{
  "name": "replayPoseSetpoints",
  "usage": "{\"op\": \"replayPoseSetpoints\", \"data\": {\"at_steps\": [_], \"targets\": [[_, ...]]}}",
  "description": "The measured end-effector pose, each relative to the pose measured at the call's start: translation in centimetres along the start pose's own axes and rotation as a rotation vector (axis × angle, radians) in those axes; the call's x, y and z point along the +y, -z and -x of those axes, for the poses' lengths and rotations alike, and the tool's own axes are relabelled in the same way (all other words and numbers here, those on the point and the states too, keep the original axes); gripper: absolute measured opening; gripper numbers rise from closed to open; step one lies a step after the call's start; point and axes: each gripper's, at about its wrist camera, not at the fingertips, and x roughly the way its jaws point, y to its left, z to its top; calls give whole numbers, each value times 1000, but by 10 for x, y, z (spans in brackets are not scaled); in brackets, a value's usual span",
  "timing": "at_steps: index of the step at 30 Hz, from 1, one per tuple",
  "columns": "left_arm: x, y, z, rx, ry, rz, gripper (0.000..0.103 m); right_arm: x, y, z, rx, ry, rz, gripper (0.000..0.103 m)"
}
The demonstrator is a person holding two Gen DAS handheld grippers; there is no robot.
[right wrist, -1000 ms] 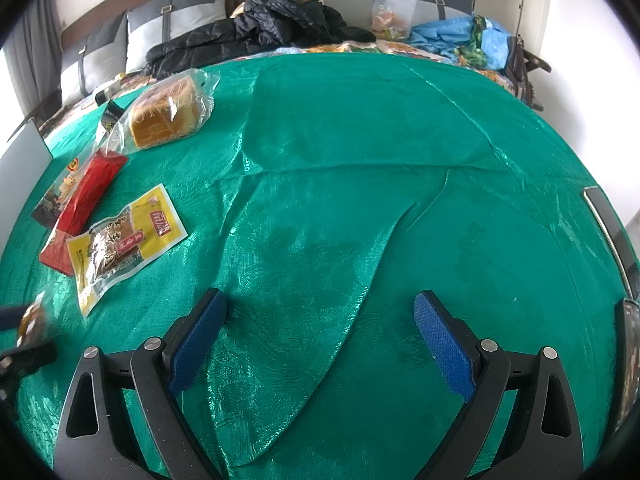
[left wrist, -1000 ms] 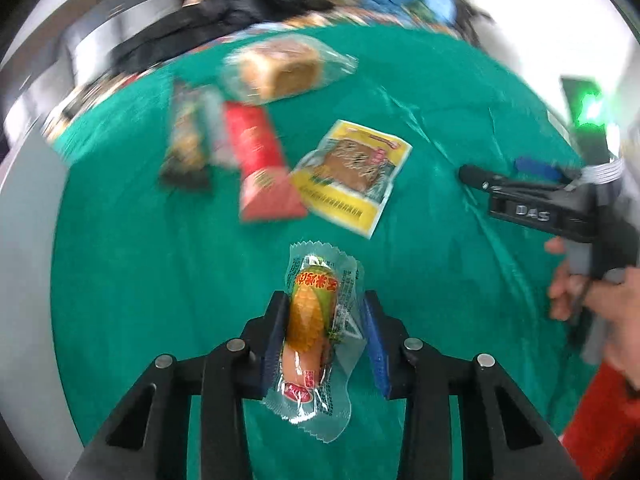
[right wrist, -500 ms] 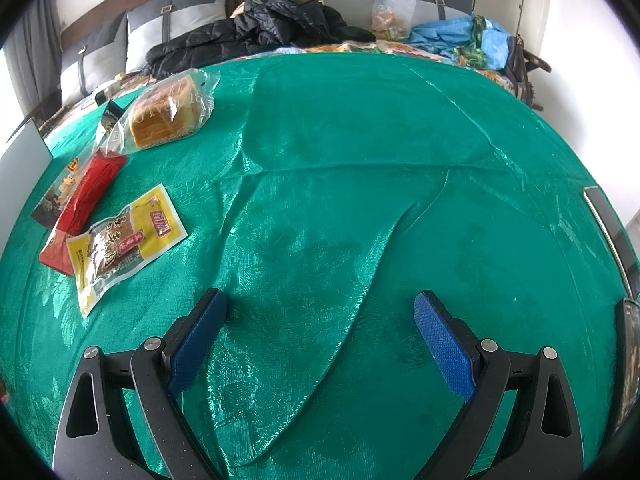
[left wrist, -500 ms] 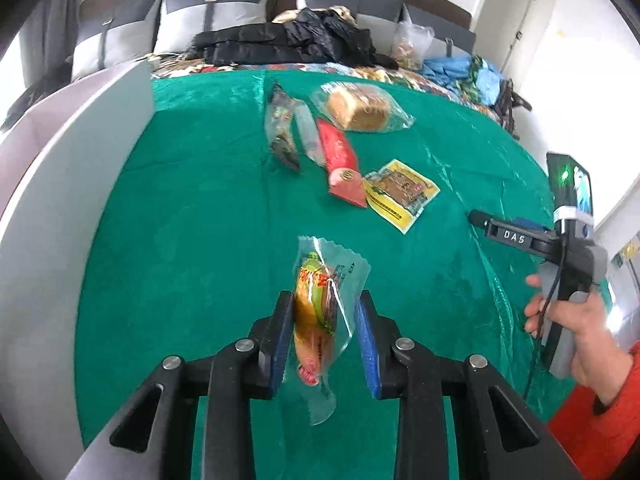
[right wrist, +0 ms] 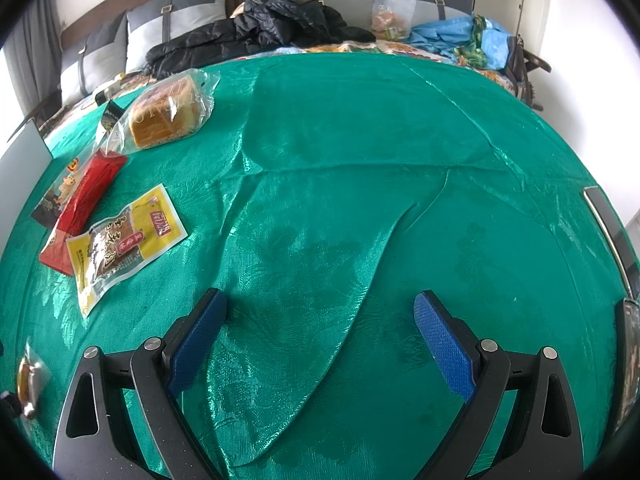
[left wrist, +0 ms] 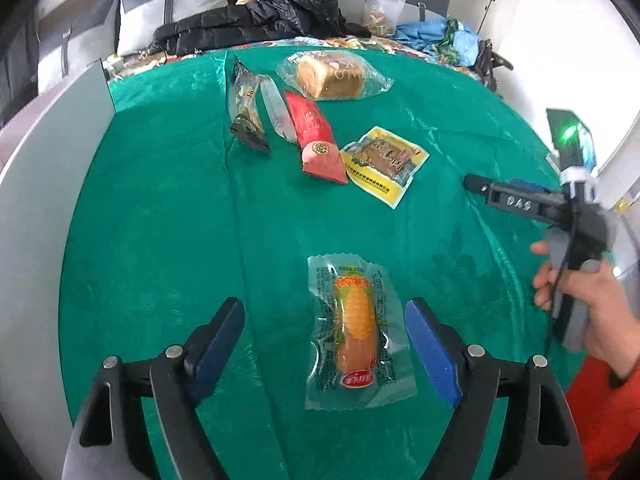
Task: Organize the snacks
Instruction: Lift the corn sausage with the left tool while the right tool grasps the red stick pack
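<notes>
A corn sausage in a clear wrapper (left wrist: 356, 332) lies flat on the green cloth (left wrist: 160, 220). My left gripper (left wrist: 325, 322) is opening around it, and its blue pads (left wrist: 430, 346) stand clear of the wrapper on both sides. Farther back lie a yellow packet (left wrist: 384, 162), a red packet (left wrist: 318, 140), a dark packet (left wrist: 245, 112) and a bagged bread loaf (left wrist: 332, 76). My right gripper (right wrist: 320, 338) hangs open over bare cloth with nothing between its fingers. In the left wrist view a hand holds that right gripper (left wrist: 520, 200) at the right edge. The sausage (right wrist: 30, 376) shows at the right view's left edge.
A grey-white panel (left wrist: 44, 168) borders the cloth on the left. Behind the cloth are a black jacket (right wrist: 272, 28), a clear bag (right wrist: 394, 8), blue fabric (right wrist: 460, 38) and grey cushions. A dark device (right wrist: 612, 236) sits at the right edge.
The left gripper carried the corn sausage toward the near part of the cloth, then let go of it. Its jaws spread wide and the sausage now lies on the cloth. The right gripper stayed still.
</notes>
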Motion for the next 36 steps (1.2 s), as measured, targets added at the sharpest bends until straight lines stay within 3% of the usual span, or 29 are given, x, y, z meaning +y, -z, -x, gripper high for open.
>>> {"op": "replayPoseSetpoints", "data": {"at_steps": [6,12,14,16,18,21,26,29,33,36], "targets": [[18,-15,2,71,149,30,82,0,0,0,0,0,0,97],[-15,-14,-28,164,67,-155,81,-1,0,0,0,0,0,97],[-23,-8,-35,171,23,-180,72,0,0,0,0,0,0,97],[-29,-3,-33,119,-56,-180,45,-1,0,0,0,0,1,97],[-29,0,-31,103,-77,-152,41,-1,0,0,0,-1,0,97],[-25,8,-25,63,-85,-92,40,0,0,0,0,-1,0,97],[-2,20,5,-18,5,87,40,-3,-1,0,-1,-7,-2,97],[8,25,30,-74,30,145,40,-3,-1,1,8,-24,20,96],[17,27,56,-139,35,172,41,1,-28,14,44,-191,-13,94],[22,29,68,-168,35,188,41,33,-63,23,69,-312,-35,95]]}}
